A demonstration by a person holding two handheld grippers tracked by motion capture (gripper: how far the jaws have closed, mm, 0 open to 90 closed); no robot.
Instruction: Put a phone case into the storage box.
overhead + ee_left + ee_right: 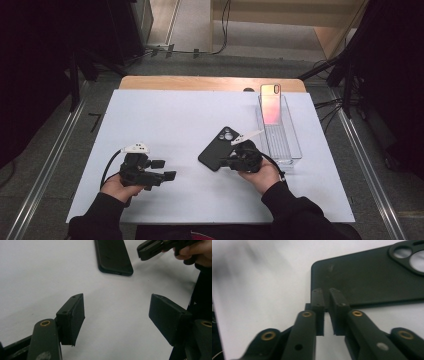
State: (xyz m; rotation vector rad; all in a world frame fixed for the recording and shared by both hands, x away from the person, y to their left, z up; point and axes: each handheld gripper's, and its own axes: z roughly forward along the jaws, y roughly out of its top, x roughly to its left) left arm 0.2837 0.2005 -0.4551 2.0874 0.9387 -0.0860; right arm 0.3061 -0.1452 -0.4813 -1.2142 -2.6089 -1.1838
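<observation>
While your right gripper (326,293) has its pads only a narrow slit apart, they sit at the lower edge of the black phone case (367,280) and I can't tell if the edge is actually between them or just behind the tips. The case lies flat, back up, on the white table (165,120), just left of the clear tray (295,150).

Risks:
- Thin edge plus a shallow bite: lift now and the case may pivot out and drop.
- Closing too low: pads scrape the table and push the case away instead of pinching it.
- The tray's near wall is close, so a wide swing could clip it or knock the pink phone case (271,102) leaning in its far end.

Your left gripper (116,315) is wide and empty, well apart, not steadying anything.
</observation>
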